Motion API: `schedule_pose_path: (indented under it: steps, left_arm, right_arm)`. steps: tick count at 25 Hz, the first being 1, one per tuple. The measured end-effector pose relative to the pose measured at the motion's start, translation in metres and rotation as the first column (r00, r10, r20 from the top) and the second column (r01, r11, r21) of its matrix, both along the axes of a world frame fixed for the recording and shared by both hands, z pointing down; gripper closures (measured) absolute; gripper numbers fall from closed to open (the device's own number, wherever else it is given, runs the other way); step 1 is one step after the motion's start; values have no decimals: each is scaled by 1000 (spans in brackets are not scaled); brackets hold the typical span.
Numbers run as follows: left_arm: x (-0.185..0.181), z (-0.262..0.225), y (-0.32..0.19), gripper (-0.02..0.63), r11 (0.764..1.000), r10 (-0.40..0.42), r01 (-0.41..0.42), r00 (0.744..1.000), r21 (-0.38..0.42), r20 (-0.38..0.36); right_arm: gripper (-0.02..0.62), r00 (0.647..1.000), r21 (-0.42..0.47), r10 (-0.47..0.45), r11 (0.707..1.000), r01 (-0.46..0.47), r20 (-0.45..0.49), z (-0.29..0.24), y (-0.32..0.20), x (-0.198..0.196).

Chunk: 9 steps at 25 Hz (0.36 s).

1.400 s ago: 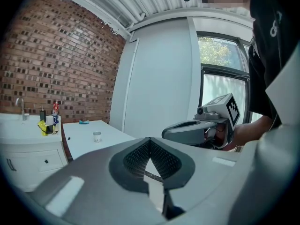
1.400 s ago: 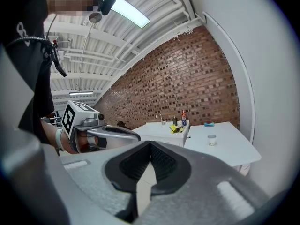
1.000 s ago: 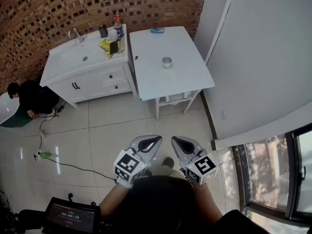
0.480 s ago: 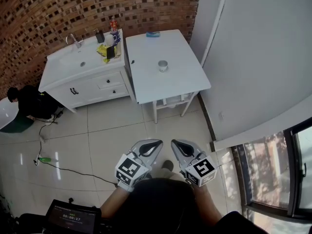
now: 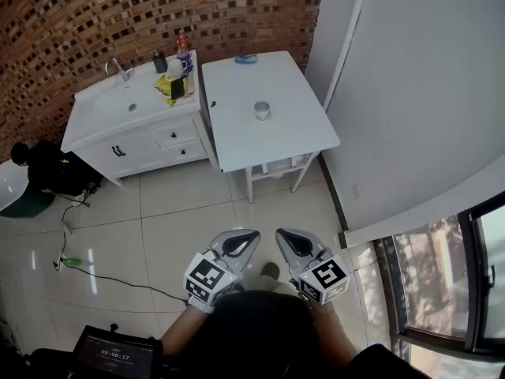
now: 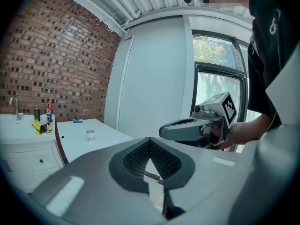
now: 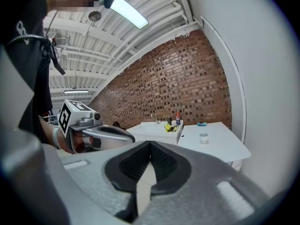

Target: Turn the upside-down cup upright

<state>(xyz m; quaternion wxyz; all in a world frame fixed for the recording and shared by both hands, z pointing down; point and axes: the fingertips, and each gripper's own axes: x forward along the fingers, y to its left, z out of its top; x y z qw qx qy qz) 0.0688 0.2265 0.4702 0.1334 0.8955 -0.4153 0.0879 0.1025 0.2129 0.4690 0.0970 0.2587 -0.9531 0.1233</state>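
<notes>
A small pale cup [image 5: 262, 110] stands alone on the white table [image 5: 292, 136] far ahead; it also shows as the cup [image 6: 90, 135] in the left gripper view and the cup [image 7: 203, 138] in the right gripper view. Whether it is upside down is too small to tell. My left gripper [image 5: 246, 234] and right gripper [image 5: 282, 234] are held side by side close to my body, over the tiled floor, far from the table. Both have their jaws closed together with nothing between them.
A white sink cabinet [image 5: 126, 133] with bottles and a yellow cloth [image 5: 167, 88] adjoins the table's left side against the brick wall. A blue item [image 5: 245, 58] lies at the table's far edge. A person [image 5: 43, 168] crouches at left; a cable [image 5: 102, 263] crosses the floor.
The head view has shifted slightly, so table and cabinet sit a little differently in frame. Both grippers keep their place and stay shut.
</notes>
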Motion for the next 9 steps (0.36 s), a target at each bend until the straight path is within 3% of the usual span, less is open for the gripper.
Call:
schedule_pose_path:
  steps: [9]
  left_arm:
    - [2, -7, -1, 591, 1000, 1, -1, 1000, -6, -9]
  right_arm:
    - [607, 1000, -5, -5, 1000, 5, -10, 0, 2, -1]
